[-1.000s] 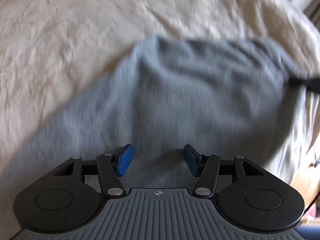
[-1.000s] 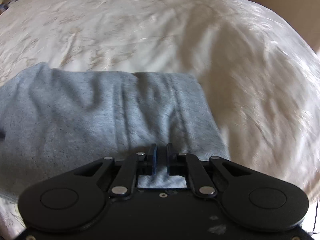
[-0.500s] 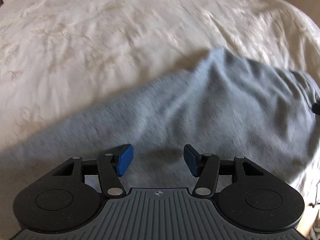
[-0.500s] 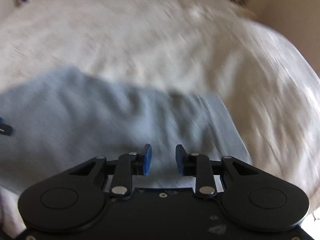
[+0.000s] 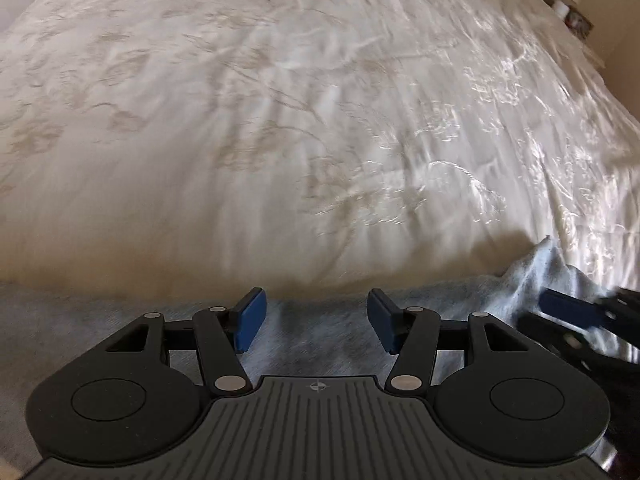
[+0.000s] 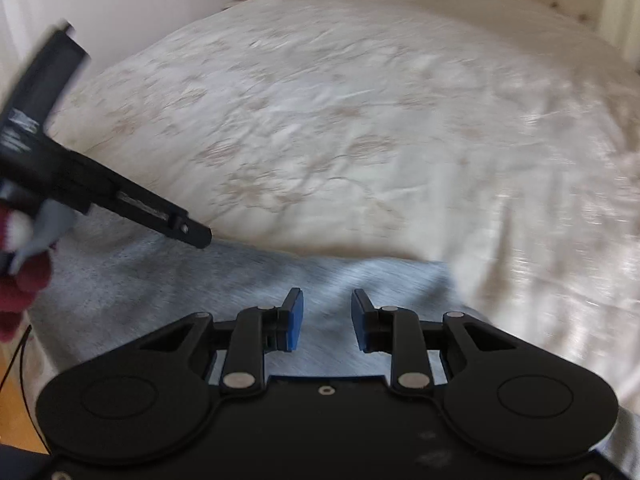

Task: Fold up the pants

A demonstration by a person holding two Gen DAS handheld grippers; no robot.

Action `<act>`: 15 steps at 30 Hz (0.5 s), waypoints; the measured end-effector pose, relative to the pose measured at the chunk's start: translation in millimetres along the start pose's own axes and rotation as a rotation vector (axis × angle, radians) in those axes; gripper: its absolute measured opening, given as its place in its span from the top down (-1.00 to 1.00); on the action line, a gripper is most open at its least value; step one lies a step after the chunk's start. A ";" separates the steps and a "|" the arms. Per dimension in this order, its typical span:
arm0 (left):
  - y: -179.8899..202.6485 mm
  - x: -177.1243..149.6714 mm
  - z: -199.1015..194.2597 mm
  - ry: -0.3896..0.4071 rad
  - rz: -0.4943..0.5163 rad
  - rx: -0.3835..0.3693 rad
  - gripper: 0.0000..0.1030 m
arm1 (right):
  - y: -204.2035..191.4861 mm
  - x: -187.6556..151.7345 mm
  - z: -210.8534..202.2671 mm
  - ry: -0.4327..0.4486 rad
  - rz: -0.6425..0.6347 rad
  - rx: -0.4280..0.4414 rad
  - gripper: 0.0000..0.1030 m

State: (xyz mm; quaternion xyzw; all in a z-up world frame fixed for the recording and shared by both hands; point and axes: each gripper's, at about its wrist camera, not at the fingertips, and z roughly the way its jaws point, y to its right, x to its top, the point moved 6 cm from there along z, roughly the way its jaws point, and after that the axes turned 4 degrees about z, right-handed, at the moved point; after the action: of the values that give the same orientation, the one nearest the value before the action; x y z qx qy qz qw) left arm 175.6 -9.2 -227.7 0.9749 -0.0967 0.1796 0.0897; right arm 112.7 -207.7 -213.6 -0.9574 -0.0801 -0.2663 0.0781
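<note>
Here both tools gape empty above blurred grey pants (image 6: 248,280), mostly cropped.

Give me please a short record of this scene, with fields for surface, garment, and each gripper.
surface: bed with cream embroidered cover
garment: grey pants, lying flat along the near edge of the bed
left gripper: jaws open, nothing between them, above the pants
right gripper: jaws closing, no cloth pinched, above the pants

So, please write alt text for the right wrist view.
The right hand-held gripper, jaws slightly apart and closing with nothing between them, hangs over grey pants on a cream bedspread. The left hand-held gripper reaches in from the left.
</note>
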 end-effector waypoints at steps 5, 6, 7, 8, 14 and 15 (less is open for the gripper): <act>-13.6 -28.9 -9.6 -0.032 0.008 0.047 -0.06 | 14.0 12.3 42.9 -0.048 0.032 -0.038 0.54; -14.8 -35.7 -12.1 -0.041 0.015 0.055 -0.06 | 20.0 15.7 46.7 -0.044 0.047 -0.054 0.57; -17.5 -41.3 -16.1 -0.052 0.025 0.062 -0.06 | 24.9 20.7 47.6 -0.034 0.056 -0.067 0.58; -18.9 -44.9 -17.7 -0.059 0.036 0.067 -0.06 | 28.7 25.3 43.6 -0.014 0.063 -0.079 0.57; -12.5 -72.0 -24.1 -0.104 0.078 0.067 -0.06 | 41.6 17.8 -10.3 0.063 0.090 -0.083 0.56; -11.3 -74.8 -24.5 -0.110 0.078 0.063 -0.06 | 43.6 12.3 -16.3 0.064 0.088 -0.091 0.56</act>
State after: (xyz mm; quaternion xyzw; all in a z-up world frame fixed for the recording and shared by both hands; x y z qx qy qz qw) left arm 101.3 18.5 -234.3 0.9811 -0.1337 0.1321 0.0465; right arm 123.5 -251.9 -198.0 -0.9536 -0.0235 -0.2963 0.0486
